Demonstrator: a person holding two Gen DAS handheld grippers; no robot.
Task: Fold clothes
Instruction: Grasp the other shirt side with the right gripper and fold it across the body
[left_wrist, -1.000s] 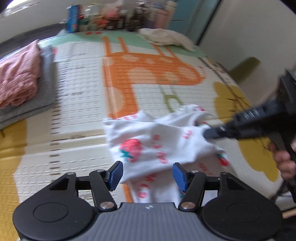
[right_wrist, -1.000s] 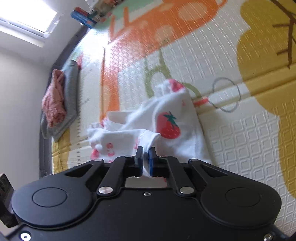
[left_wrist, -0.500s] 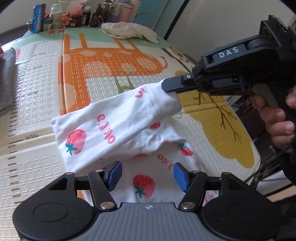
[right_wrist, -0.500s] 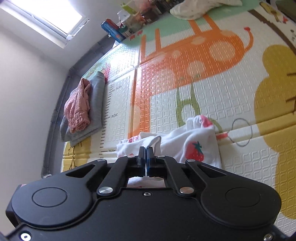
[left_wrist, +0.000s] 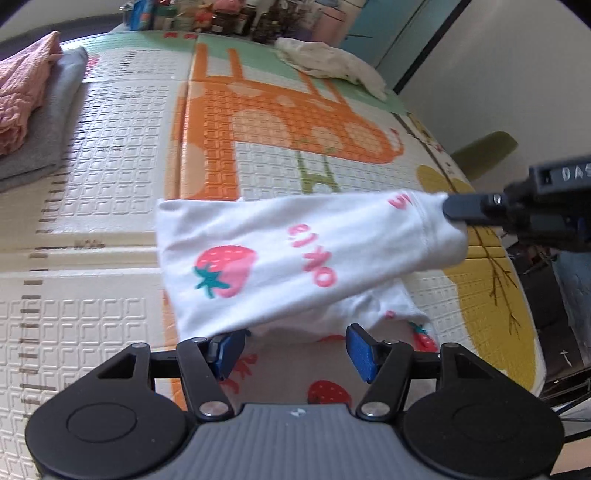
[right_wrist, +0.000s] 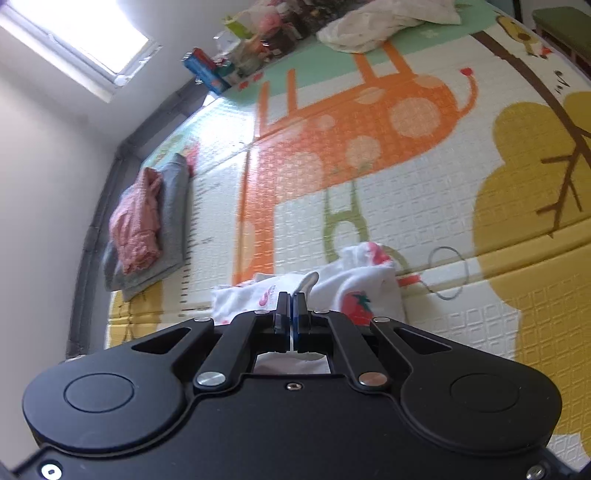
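A white garment with strawberry prints (left_wrist: 295, 258) hangs partly lifted over the play mat (left_wrist: 110, 184). My right gripper (left_wrist: 452, 212) is shut on one end of it and holds that end up at the right of the left wrist view. In the right wrist view the same gripper (right_wrist: 291, 314) pinches a thin fold of the white cloth (right_wrist: 354, 288), the rest drooping onto the mat. My left gripper (left_wrist: 295, 350) stands open just below the raised cloth, its blue pads (left_wrist: 364, 352) apart over the lower part of the garment, not pressing on it.
A pink cloth (left_wrist: 22, 96) lies folded on a grey one (left_wrist: 48, 125) at the mat's left edge. A cream cloth (left_wrist: 332, 62) lies crumpled at the far end, near bottles and boxes (left_wrist: 221, 14). The mat's right edge (left_wrist: 528, 332) drops off beside a green seat (left_wrist: 484, 151).
The right gripper has lifted its end of the garment off the mat, stretching the cloth out. The left gripper has sunk closer to the lower part, still open.
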